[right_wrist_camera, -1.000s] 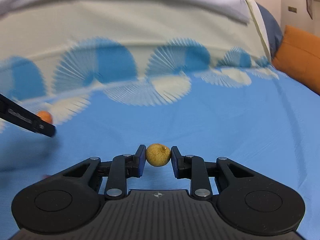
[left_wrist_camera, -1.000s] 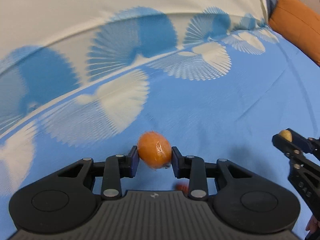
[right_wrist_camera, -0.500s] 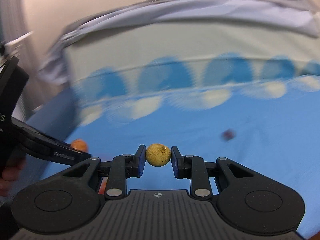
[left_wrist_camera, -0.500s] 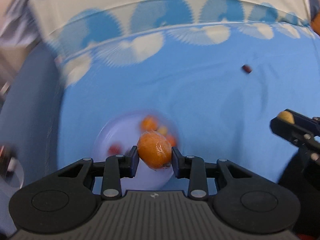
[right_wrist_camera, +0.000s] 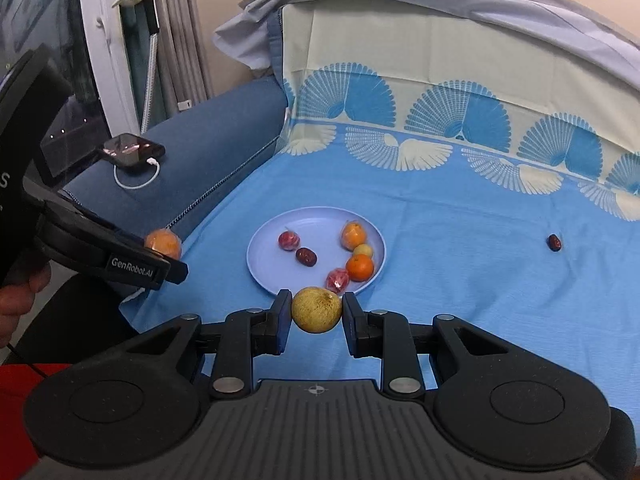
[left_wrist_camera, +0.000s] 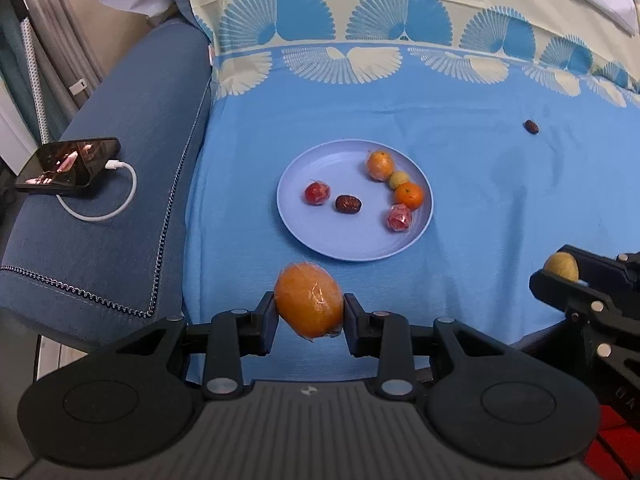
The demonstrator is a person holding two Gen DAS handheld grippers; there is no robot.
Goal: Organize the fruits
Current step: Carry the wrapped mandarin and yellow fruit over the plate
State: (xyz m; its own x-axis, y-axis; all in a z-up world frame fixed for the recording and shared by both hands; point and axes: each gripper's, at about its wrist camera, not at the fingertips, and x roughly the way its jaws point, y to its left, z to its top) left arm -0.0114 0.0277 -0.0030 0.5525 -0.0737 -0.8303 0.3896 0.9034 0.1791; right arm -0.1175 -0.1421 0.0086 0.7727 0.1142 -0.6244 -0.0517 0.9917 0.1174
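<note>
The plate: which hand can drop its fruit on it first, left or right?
Probably the left. The left gripper holds the wrapped orange facing the plate just ahead of it. The right gripper with its yellow fruit sits further off to the plate's side.

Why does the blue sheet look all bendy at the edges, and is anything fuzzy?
Left wrist view: the fisheye lens curves the sheet toward the edges; plate and wrapped orange are sharp, its wrap showing a small glare. Right wrist view: same curving; the yellow fruit is crisp and the phone screen reflects light.
</note>
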